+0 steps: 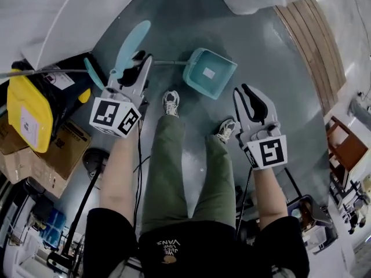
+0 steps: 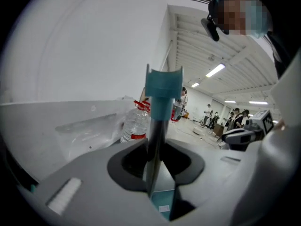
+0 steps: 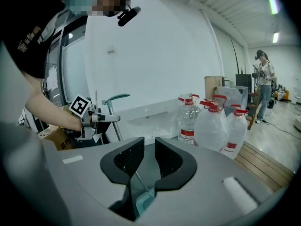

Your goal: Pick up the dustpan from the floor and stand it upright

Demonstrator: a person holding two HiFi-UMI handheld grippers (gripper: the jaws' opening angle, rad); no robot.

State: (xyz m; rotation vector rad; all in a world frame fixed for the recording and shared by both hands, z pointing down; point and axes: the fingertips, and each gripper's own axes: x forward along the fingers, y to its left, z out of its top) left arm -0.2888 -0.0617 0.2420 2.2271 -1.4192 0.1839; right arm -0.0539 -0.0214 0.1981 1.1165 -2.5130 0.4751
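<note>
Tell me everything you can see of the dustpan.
The dustpan is teal plastic: an open, box-like pan with a white sticker inside, on a thin metal rod topped by a teal grip. The left gripper is shut on the rod. The pan's mouth faces up toward the head camera; whether it touches the floor cannot be told.

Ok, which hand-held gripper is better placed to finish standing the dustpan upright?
Left. The left hand-held gripper is shut on the handle of the dustpan, so it can probably tilt it up directly. The right hand-held gripper is open and empty, held apart from the dustpan.
</note>
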